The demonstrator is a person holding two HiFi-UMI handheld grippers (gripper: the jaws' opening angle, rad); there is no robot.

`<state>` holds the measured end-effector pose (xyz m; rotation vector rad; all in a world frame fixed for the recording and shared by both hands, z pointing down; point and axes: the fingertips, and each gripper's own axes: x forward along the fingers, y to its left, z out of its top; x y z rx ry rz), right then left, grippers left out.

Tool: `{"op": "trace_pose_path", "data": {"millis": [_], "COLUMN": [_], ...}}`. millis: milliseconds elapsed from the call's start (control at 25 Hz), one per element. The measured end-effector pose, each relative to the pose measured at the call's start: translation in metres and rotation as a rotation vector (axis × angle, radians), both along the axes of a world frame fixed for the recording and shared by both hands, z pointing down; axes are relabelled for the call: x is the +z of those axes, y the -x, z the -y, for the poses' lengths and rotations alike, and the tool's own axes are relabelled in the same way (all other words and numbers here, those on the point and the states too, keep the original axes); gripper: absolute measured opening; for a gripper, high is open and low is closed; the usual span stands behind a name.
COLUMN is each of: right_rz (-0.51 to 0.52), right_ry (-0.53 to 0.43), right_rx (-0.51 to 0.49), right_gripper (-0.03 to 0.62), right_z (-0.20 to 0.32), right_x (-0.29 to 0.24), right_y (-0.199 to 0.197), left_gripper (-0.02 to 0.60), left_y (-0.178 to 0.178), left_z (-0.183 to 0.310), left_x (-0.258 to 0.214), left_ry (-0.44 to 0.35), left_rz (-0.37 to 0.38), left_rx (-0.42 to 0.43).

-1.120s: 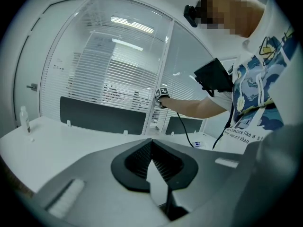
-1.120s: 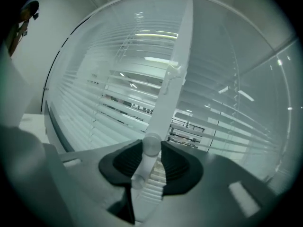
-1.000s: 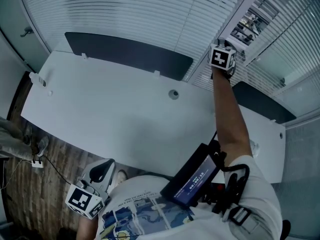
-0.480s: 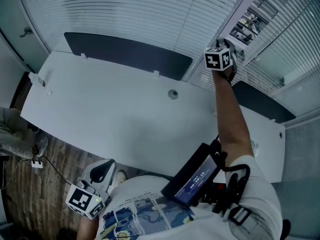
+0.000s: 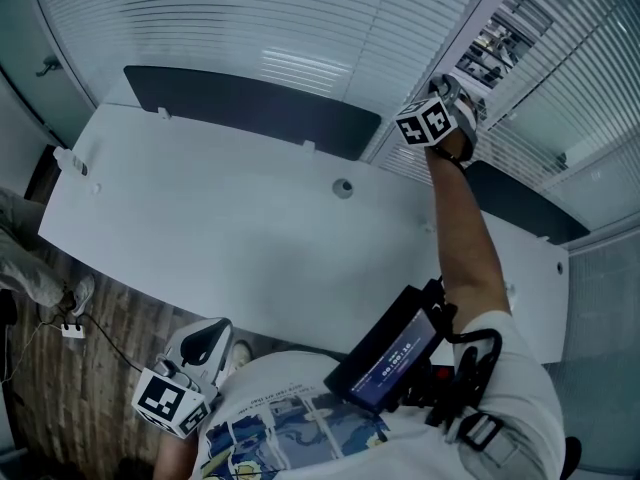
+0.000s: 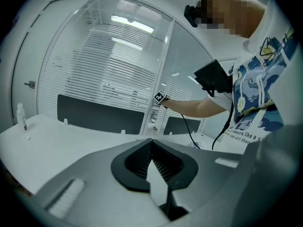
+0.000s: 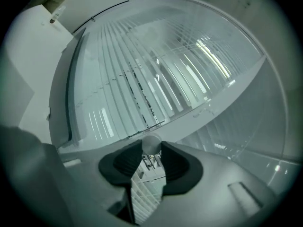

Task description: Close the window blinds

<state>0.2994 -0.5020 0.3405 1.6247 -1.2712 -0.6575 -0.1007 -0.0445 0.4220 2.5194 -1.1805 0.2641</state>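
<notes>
My left claw (image 6: 151, 142) hung clenched on nothing at 7 o'clock of the head view, low beside my body and well apart from the window. The white worktop (image 5: 200, 218) lay between me and the blinds (image 5: 250, 28), whose slats spanned 10 to 2 o'clock. At 1 o'clock my right claw (image 7: 151, 150) grasped a round pale knob (image 7: 151, 142), seen end-on at its 12 o'clock. I judged the next move to be a roll about that axis.
</notes>
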Motion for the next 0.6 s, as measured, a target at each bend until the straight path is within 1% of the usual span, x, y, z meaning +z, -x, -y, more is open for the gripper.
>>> {"op": "trace_pose_path", "data": {"millis": [160, 320, 400, 480, 520, 600], "right_rz": [-0.056, -0.14, -0.158, -0.137, -0.11, -0.018], "right_ry": [0.001, 0.014, 0.022, 0.018, 0.012, -0.008], "right_rx": [-0.003, -0.003, -0.009, -0.018, -0.024, -0.039], "right_gripper": [0.123, 0.123, 0.123, 0.124, 0.124, 0.127], "right_z": [-0.0005, -0.0013, -0.0005, -0.0008, -0.0013, -0.0028], "right_x": [0.0003, 0.0035, 0.0047, 0.0033, 0.0024, 0.0007], "right_y": [0.0006, 0.0009, 0.0021, 0.0044, 0.0051, 0.0055], "left_gripper": [0.005, 0.005, 0.005, 0.005, 0.005, 0.005], "left_y": [0.0, 0.0008, 0.0013, 0.0002, -0.0008, -0.0021], "left_z": [0.0007, 0.0002, 0.001, 0.0018, 0.002, 0.0026], "left_x": [0.0005, 0.0014, 0.0015, 0.0013, 0.0011, 0.0007], "left_ry": [0.001, 0.001, 0.001, 0.001, 0.0, 0.0], "left_rz": [0.0, -0.001, -0.002, -0.002, -0.001, 0.004], "left_rx": [0.001, 0.001, 0.002, 0.007, 0.011, 0.017]}}
